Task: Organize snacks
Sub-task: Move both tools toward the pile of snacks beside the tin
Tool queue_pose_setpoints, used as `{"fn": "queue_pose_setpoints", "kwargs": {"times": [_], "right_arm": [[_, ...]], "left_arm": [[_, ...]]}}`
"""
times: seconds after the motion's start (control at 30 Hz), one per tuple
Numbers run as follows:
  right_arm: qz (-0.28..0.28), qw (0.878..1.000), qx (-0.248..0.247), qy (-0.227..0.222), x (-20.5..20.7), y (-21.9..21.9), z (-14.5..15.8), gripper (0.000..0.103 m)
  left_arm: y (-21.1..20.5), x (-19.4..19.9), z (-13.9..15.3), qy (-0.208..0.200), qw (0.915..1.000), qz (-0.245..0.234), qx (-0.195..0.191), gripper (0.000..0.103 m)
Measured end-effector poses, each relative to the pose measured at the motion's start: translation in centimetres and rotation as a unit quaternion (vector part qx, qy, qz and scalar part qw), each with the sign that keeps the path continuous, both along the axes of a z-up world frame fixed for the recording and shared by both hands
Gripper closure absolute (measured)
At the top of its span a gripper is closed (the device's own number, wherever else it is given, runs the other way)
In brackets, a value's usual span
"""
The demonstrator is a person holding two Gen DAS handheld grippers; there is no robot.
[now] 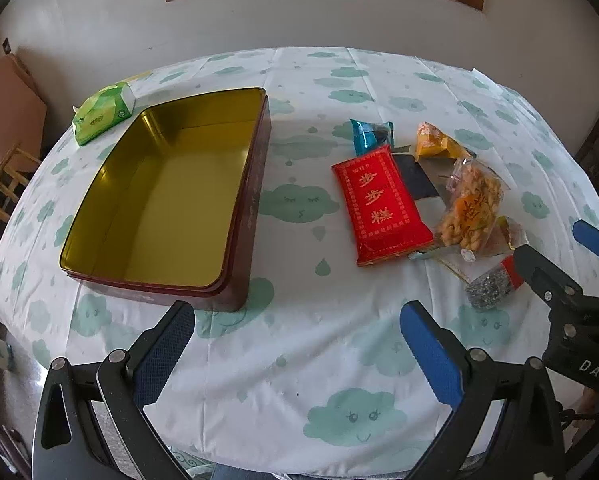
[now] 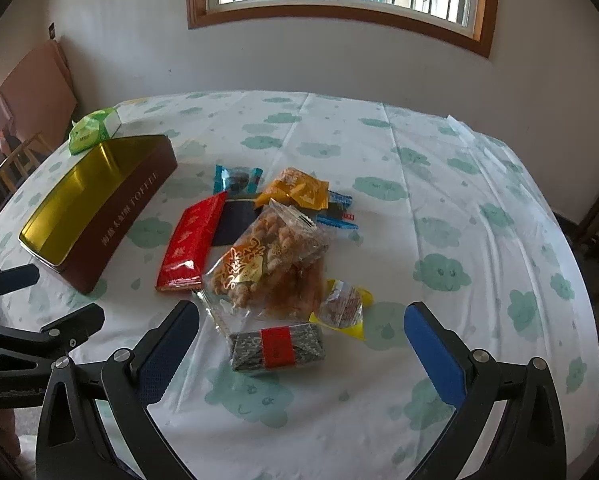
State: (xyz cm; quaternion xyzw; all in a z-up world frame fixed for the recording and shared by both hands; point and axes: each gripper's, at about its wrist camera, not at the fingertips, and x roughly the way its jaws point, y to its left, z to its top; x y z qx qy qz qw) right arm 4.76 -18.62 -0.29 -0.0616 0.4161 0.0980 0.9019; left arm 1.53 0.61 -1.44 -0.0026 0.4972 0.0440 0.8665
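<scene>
We had both claws, left claw (image 1: 297, 344) and right claw (image 2: 301, 344), wide open and empty above the desk (image 2: 439, 200); tin (image 1: 171, 200) empty, snacks (image 2: 267, 256) piled beside it.

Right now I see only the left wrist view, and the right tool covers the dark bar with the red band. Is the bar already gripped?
Observer: No. The dark bar lies free on the cloth, just ahead of the open right tool.
Operator: Is something hidden behind the orange packet?
Observer: Yes. Small blue-wrapped candies lie on the right of the orange packet.
</scene>
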Motion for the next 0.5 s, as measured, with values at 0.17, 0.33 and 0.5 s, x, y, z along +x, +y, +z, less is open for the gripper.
{"fn": "queue_pose_setpoints", "kwargs": {"times": [0.17, 0.33, 0.5], "right_arm": [[0.001, 1.000, -0.004, 0.005, 0.42, -0.22, -0.39, 0.001], [0.003, 1.000, -0.005, 0.006, 0.55, -0.27, -0.45, 0.001], [0.018, 1.000, -0.013, 0.006, 0.76, -0.40, -0.63, 0.002]], "left_arm": [[-0.11, 0.25, -0.31, 0.005, 1.0000, 0.000, 0.002, 0.001], [-0.04, 0.39, -0.45, 0.006, 1.0000, 0.000, 0.005, 0.001], [0.01, 0.52, -0.57, 0.008, 0.9999, -0.002, 0.009, 0.002]]}}
